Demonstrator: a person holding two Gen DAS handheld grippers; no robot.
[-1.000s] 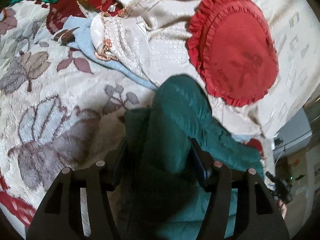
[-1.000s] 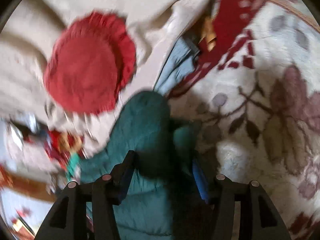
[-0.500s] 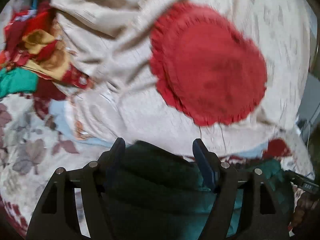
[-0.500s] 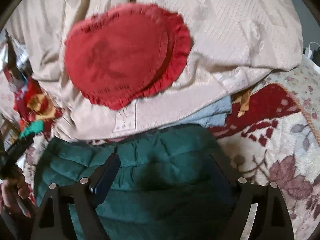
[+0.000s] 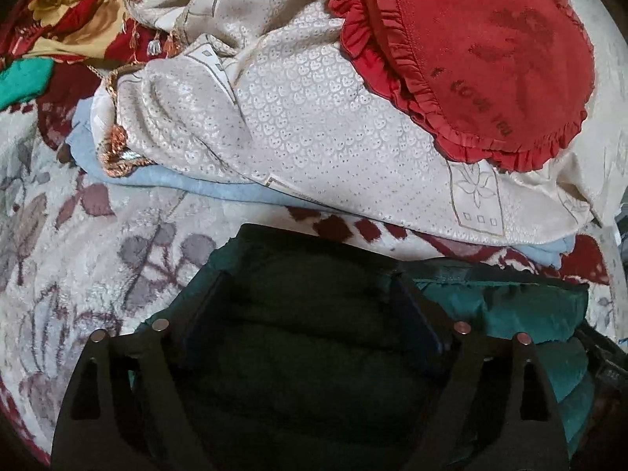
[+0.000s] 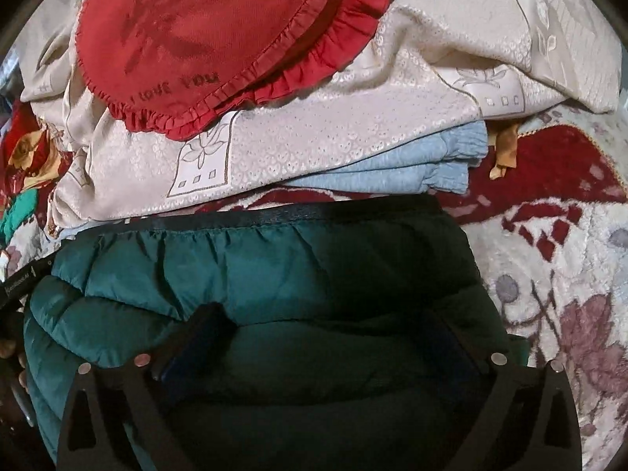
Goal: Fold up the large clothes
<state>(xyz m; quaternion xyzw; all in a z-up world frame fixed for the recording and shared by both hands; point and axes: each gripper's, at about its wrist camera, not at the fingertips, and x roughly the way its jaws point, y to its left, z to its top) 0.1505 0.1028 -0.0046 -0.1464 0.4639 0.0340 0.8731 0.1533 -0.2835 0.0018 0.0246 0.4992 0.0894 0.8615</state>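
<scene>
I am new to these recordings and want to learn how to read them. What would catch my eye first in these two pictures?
First the red frilled cushion, lying high on a heap of cream patterned cloth, with a light blue fabric folded under that cloth. Next the dark green quilted jacket, spread low on the flowered blanket, right in front of both cameras. Both grippers' jaws stand wide over the jacket and have just been opening.

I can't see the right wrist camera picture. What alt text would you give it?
A black two-finger gripper stands wide open over a puffy green jacket lying on a flowered blanket. Behind it, a cream cloth lies on a light blue one, with a frilled red cushion on top.
</scene>
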